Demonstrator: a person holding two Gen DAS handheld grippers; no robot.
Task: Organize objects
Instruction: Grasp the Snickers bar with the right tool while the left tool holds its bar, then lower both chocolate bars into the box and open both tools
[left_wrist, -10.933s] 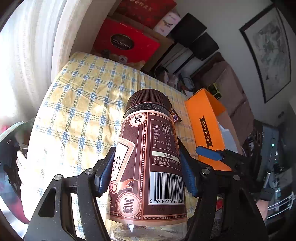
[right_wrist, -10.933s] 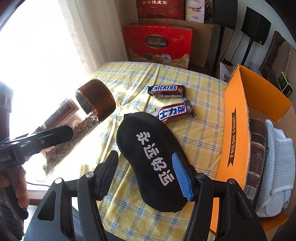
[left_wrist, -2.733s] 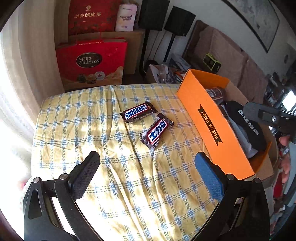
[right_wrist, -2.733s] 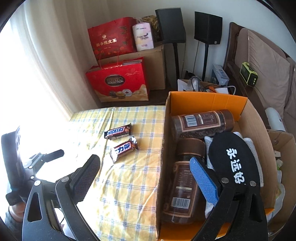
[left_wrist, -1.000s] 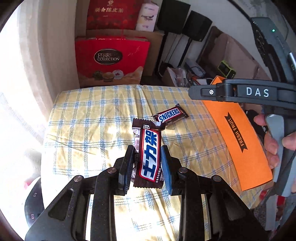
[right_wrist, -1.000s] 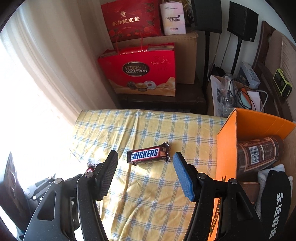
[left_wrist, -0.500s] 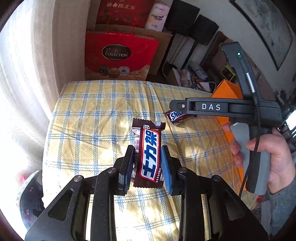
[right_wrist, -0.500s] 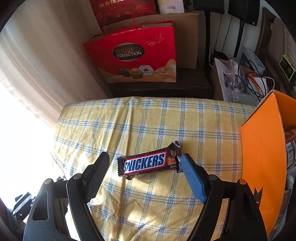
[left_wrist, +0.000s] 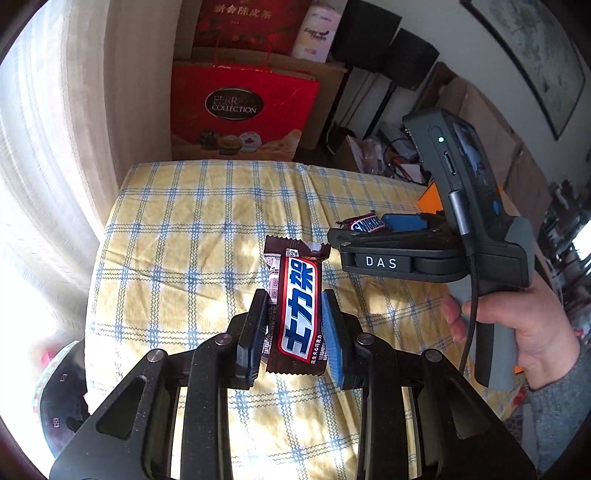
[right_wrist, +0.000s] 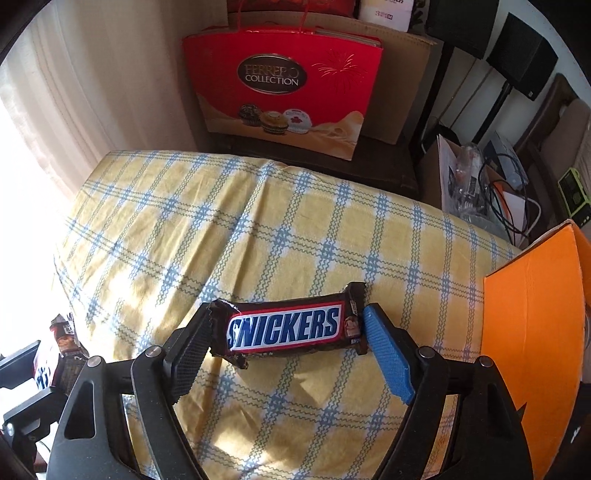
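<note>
The Snickers bar (right_wrist: 286, 328) is lying crosswise between the right gripper's (right_wrist: 286, 350) closing fingers, not yet pinched; the left gripper (left_wrist: 295, 330) is gripping a candy bar (left_wrist: 297, 306) pointing toward 12 o'clock

Snickers bar (right_wrist: 288, 328) flat on the counter (right_wrist: 258, 236), between the right tongs (right_wrist: 284, 350). Box (right_wrist: 532, 317) to its right. Gift bag (right_wrist: 284, 85) behind the counter.

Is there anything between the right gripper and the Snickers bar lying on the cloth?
Nothing visible. The right gripper already straddles the Snickers bar lengthwise on the checked cloth, one finger at each end of the wrapper. Its jaws are closing, and only the bar lies between them.
</note>
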